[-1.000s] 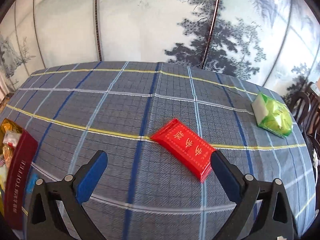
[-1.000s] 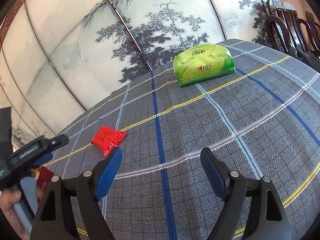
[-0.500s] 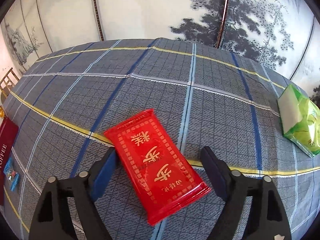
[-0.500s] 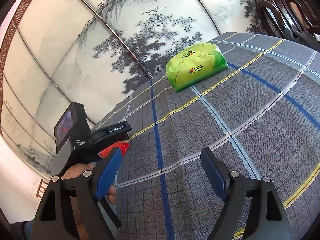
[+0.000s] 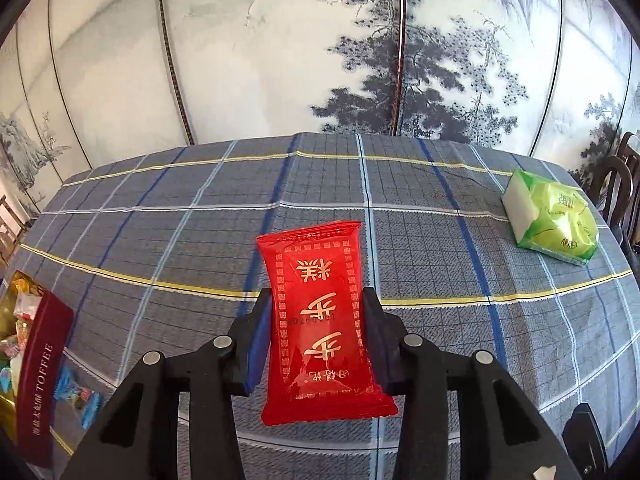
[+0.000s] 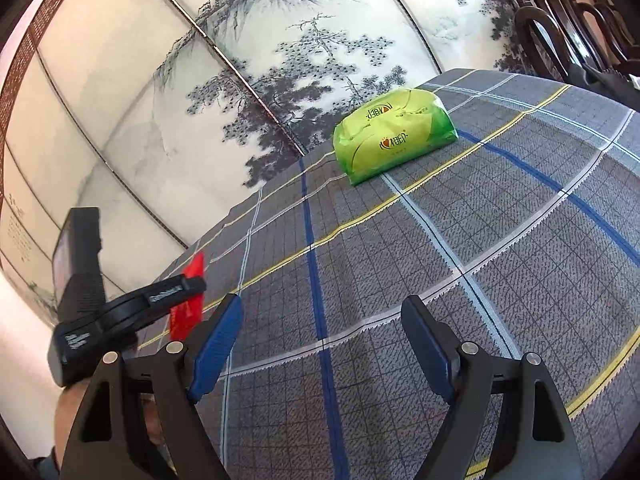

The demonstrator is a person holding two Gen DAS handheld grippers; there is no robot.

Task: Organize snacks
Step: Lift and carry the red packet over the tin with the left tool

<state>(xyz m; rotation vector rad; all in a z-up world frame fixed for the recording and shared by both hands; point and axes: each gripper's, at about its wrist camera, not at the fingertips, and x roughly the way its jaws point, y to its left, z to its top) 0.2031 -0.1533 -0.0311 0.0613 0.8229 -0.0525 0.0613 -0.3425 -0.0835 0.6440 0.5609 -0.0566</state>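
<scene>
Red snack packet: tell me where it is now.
Left wrist view, centre: the red snack packet sits between the closing left hand-held gripper pads, above the plaid tablecloth.

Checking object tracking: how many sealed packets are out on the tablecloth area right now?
2. The red packet sits between the closing left gripper jaws. The green packet lies far right on the tablecloth. The box may hide more.

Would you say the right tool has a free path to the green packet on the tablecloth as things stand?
Probably yes. The right tool stands open and empty, and only bare tablecloth lies between it and the green packet. The left tool, closing on the red packet, is off to the side.
</scene>
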